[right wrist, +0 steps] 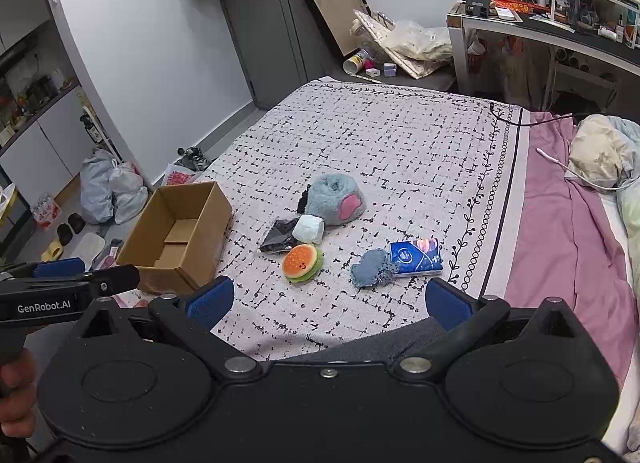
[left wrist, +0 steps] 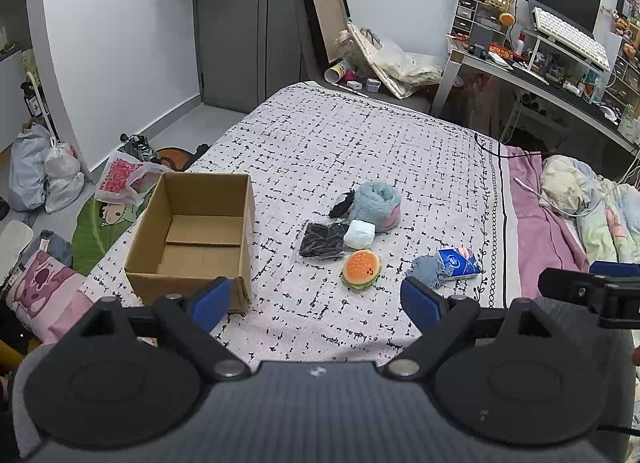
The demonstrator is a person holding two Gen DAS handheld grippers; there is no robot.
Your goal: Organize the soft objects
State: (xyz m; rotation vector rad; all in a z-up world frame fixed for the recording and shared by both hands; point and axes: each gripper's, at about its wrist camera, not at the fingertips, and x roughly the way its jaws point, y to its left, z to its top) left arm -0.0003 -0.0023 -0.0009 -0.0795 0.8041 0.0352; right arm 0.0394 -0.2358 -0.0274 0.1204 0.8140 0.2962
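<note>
An open, empty cardboard box stands on the bed's left side. To its right lie a burger plush, a white soft block, a black packet, a grey-blue fuzzy plush with a pink patch, a blue knitted cloth and a blue tissue pack. My left gripper is open and empty near the bed's front edge. My right gripper is open and empty beside it.
The patterned bedspread covers the bed; a pink sheet and bundled bedding lie to the right. Bags and clutter sit on the floor at left. A crowded desk stands at the back right.
</note>
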